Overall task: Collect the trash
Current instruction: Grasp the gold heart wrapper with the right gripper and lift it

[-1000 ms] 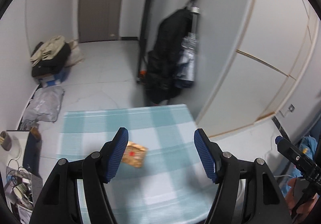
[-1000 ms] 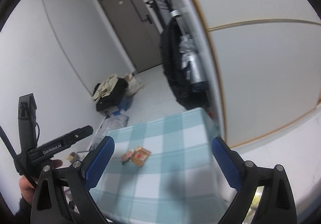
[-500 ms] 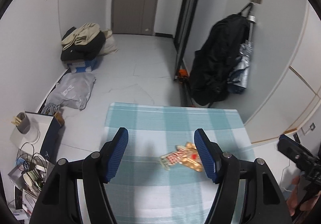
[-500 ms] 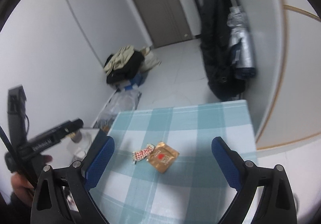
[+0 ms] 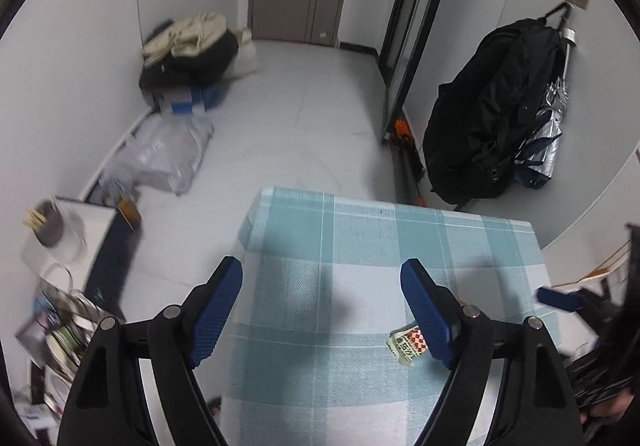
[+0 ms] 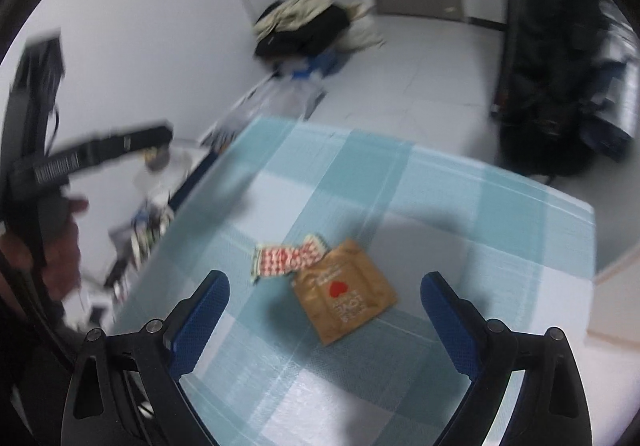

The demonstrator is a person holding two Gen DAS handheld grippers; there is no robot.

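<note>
My right tongs [image 6: 324, 310] gape wide and empty over the brown wrapper [image 6: 345, 291], the checked wrapper [image 6: 286, 257] touching it at ten o'clock on the bench [image 6: 460, 198]; my left tongs [image 5: 322, 306], opening and empty, hover nearby, ready to take one

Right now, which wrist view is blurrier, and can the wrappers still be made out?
Right wrist view: heavy motion smear across the room and the left gripper; brown wrapper and checkered wrapper stay readable, soft shadows on the tablecloth. Left wrist view: sharper, blur only at the edges; checkered wrapper partly hidden behind a finger.
</note>
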